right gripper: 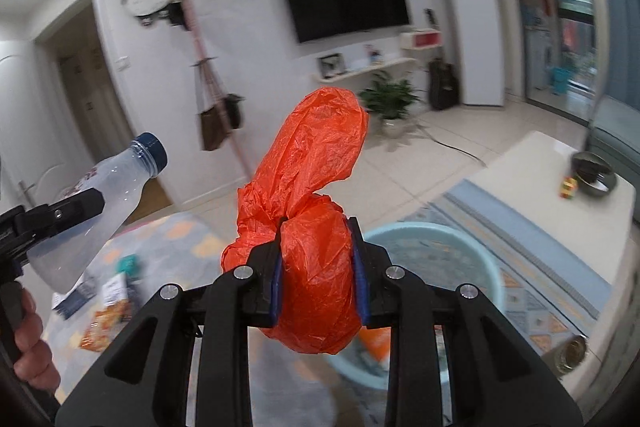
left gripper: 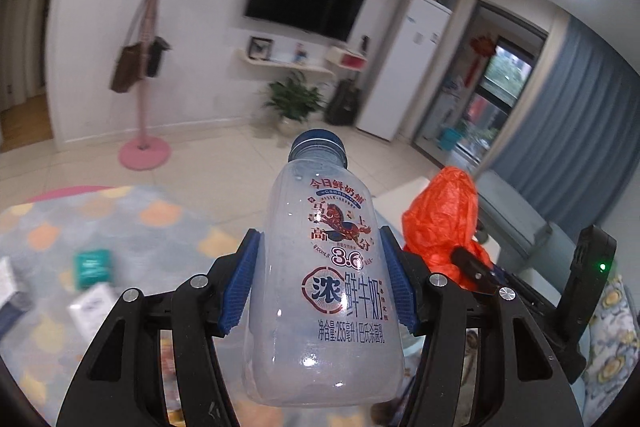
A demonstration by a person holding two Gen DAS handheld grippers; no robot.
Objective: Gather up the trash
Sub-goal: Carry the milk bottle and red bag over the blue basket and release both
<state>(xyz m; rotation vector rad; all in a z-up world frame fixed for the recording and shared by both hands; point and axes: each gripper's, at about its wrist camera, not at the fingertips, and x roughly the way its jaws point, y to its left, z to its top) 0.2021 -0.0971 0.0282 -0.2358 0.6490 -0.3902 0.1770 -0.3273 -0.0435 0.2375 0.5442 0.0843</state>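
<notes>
Hand-held gripper L clamps bottle — R clamps bag.

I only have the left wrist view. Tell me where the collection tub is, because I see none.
Observer: A light blue basin sits low, just behind and right of the right gripper.
Operator: Report what that gripper carries.
Observer: It is shut on a crumpled orange plastic bag, pinched between both blue pads.
Operator: Say whether the basin holds anything.
Observer: Something orange shows inside near its front wall; blur hides what it is.
Operator: Check my bottle from there.
Observer: The milk bottle points its blue cap up and right, held in the left gripper.
</notes>
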